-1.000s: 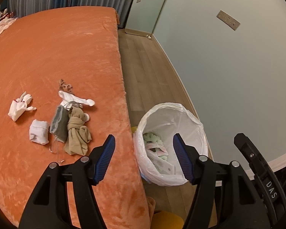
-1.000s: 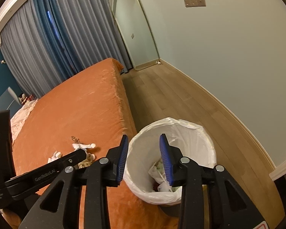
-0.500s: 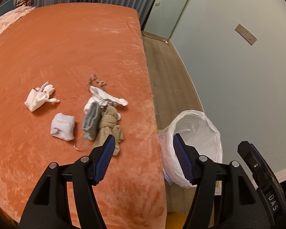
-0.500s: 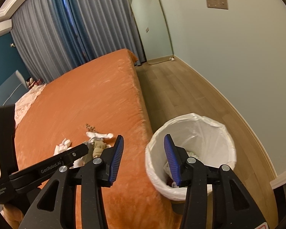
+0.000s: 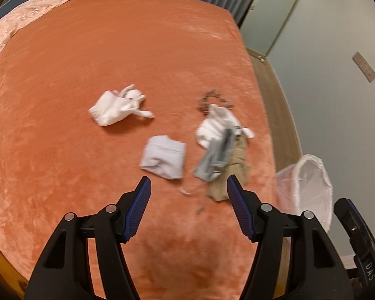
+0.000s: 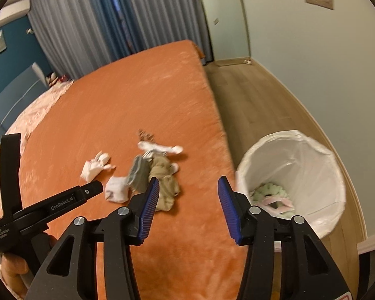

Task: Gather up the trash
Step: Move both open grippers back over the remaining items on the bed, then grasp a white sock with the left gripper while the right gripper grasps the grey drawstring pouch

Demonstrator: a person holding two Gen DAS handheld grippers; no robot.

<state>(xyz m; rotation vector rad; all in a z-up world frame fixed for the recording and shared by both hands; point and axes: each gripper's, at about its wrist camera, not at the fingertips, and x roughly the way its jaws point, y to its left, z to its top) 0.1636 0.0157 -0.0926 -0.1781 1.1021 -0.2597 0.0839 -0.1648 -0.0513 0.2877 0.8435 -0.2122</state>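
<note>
Several bits of trash lie on the orange bed (image 5: pixel 87 57): a white crumpled wrapper (image 5: pixel 117 106), a folded white tissue (image 5: pixel 163 156), a white cloth (image 5: pixel 216 122), a grey piece (image 5: pixel 216 157) and a beige rag (image 5: pixel 233 175). My left gripper (image 5: pixel 188 187) is open and empty, just in front of the grey and beige pieces. My right gripper (image 6: pixel 188 190) is open and empty above the bed's edge, between the beige rag (image 6: pixel 162 177) and the white-lined bin (image 6: pixel 295 175). The bin holds some trash.
The bin (image 5: pixel 307 182) stands on the wooden floor (image 6: pixel 250 100) right of the bed, beside the pale wall. A small brown bead ring (image 5: pixel 212 98) lies behind the white cloth. Pink bedding (image 5: pixel 25 17) lies at the bed's far left. Curtains (image 6: pixel 87 25) hang behind.
Both grippers have swung left from over the bin toward the trash on the bed. The right gripper has opened wider. The left stays open.
</note>
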